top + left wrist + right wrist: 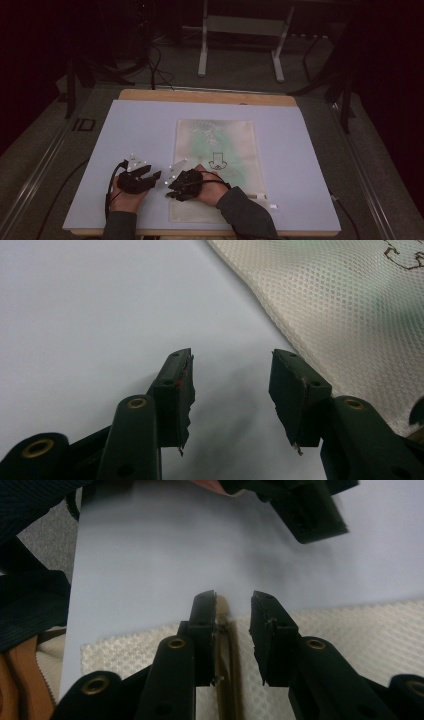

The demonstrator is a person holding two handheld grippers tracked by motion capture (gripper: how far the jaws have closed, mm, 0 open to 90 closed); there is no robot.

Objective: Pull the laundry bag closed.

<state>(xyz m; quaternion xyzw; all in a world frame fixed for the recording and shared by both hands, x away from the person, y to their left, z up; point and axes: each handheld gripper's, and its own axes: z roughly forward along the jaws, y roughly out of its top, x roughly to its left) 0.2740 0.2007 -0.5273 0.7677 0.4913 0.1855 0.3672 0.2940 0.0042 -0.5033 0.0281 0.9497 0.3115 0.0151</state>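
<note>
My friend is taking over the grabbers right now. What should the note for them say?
Left gripper: open, nothing between its jaws, over the bare mat just beside the mesh bag.
Right gripper: jaws partly closed at the bag's left edge, with a raised fold of the edge between them; I cannot tell if they pinch it yet.
Bag: lying flat in the middle of the mat, printed side up.
Done: both grippers are at the bag's near left edge.
Left: probably get a firm hold, then move the bag.

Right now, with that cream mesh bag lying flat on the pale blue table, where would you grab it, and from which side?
Probably at its left edge, near the front corner. The cream mesh bag lies flat, so only an edge gives the jaws something to pinch. The right gripper is already there, jaws astride a raised fold, not yet pressing. Come from the bare pale blue table side, jaws low.
</note>
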